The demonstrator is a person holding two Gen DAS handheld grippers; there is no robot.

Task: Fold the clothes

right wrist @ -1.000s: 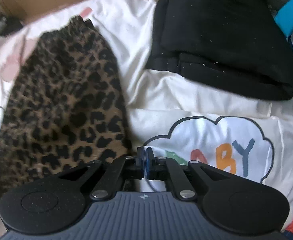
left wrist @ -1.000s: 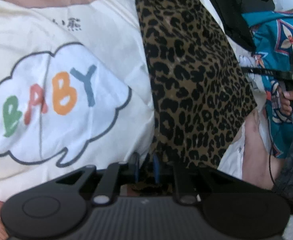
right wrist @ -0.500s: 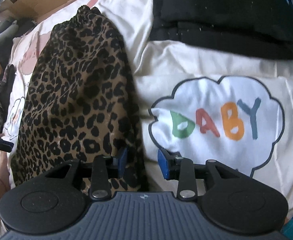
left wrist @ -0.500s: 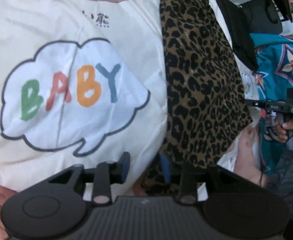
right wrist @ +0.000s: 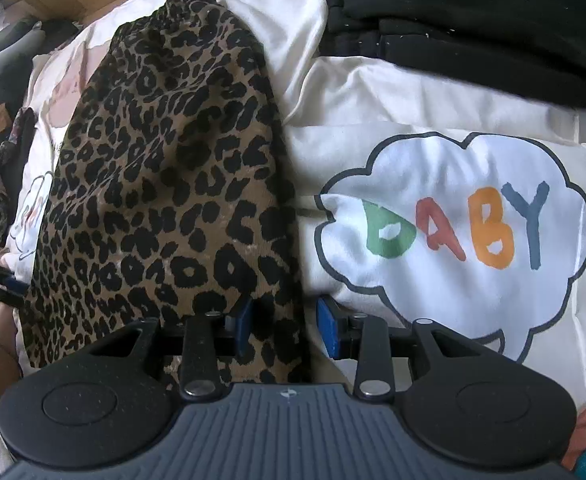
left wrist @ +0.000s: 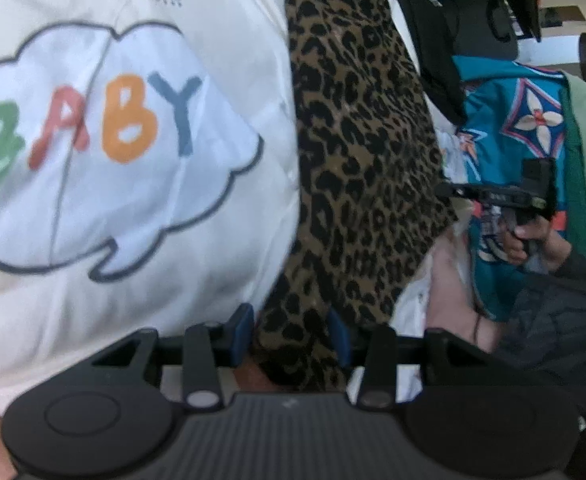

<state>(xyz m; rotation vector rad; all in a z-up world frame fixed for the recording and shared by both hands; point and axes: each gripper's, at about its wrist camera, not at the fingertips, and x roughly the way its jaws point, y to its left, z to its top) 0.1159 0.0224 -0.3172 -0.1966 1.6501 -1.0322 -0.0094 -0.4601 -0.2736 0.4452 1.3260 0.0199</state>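
Leopard cloth [right wrist: 165, 184] edge (between fingers [right wrist: 330, 330])

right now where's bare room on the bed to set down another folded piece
Bare room: the cream sheet between the leopard-print garment and the folded black clothes, down to the BABY cloud print. It's crowded along the leopard garment's far side, by the teal patterned fabric.

1. I am seeing the leopard garment [right wrist: 165, 184] lying on the bedsheet [right wrist: 433, 96], left of its cloud print [right wrist: 453, 232].
2. The dark folded clothes [right wrist: 473, 12] are lying behind that print, toward the bedsheet's far edge.
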